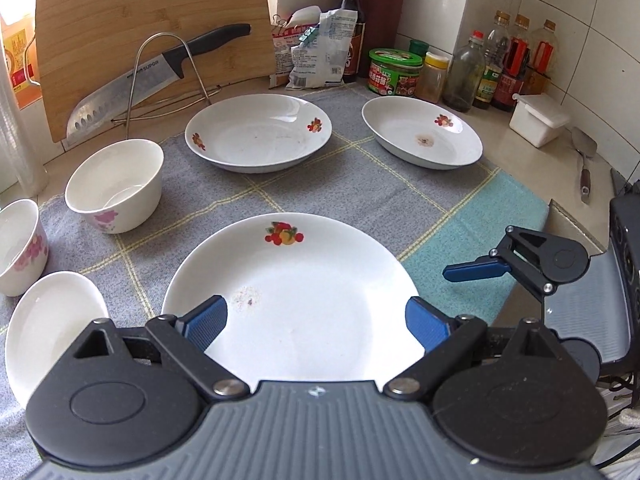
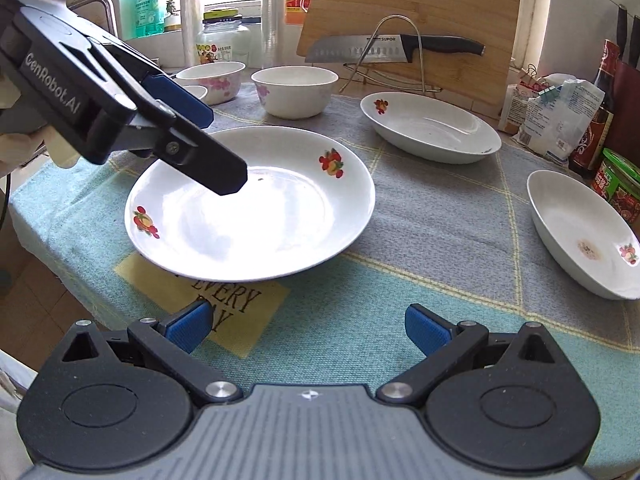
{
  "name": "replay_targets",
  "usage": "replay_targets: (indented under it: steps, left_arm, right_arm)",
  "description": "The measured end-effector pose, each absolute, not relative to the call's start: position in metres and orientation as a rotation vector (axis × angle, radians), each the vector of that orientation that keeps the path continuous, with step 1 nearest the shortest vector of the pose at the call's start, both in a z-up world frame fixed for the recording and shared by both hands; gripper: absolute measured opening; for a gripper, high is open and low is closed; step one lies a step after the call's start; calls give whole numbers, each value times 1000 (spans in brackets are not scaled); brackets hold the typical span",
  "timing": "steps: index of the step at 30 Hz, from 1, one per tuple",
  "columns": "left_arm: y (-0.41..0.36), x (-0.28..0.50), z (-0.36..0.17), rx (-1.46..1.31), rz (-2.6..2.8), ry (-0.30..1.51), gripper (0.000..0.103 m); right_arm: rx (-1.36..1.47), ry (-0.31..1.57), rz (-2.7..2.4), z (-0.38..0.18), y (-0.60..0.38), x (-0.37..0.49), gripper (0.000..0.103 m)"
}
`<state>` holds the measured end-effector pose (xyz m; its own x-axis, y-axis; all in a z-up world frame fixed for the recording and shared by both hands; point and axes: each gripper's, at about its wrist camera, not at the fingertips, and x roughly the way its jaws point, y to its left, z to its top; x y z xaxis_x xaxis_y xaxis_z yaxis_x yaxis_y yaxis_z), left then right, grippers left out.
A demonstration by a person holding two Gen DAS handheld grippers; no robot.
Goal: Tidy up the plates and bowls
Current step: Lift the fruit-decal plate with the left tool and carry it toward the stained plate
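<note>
A large white plate with fruit prints (image 1: 304, 288) (image 2: 252, 204) lies on the checked cloth (image 1: 360, 184). My left gripper (image 1: 316, 320) (image 2: 222, 148) hangs open just above its near side, with nothing held. My right gripper (image 2: 308, 326) is open over the teal part of the cloth, beside that plate; one of its blue fingers (image 1: 476, 270) shows in the left wrist view. Two deeper white plates (image 1: 258, 132) (image 1: 422, 132) sit farther back. Two white bowls with pink flowers (image 1: 116, 184) (image 1: 20, 244) and a small white dish (image 1: 48, 328) stand at the left.
A knife (image 1: 152, 76) rests on a wire rack against a bamboo cutting board (image 1: 140, 32). Bags, jars and bottles (image 1: 500, 68) line the back wall, with a white box (image 1: 538, 120) and a spatula (image 1: 584, 152) to the right. The counter's edge (image 2: 48, 248) runs along the cloth's left side.
</note>
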<state>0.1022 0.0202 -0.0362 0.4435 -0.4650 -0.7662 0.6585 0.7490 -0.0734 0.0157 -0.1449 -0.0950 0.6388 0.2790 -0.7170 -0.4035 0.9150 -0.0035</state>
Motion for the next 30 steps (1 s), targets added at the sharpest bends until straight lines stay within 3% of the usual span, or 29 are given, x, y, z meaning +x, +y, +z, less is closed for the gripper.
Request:
replay_targets:
  steps: [30]
  left_arm:
    - [18,194,-68,358,-781,1124,93]
  right_arm:
    - [-175,665,486,-110,-122,18,103]
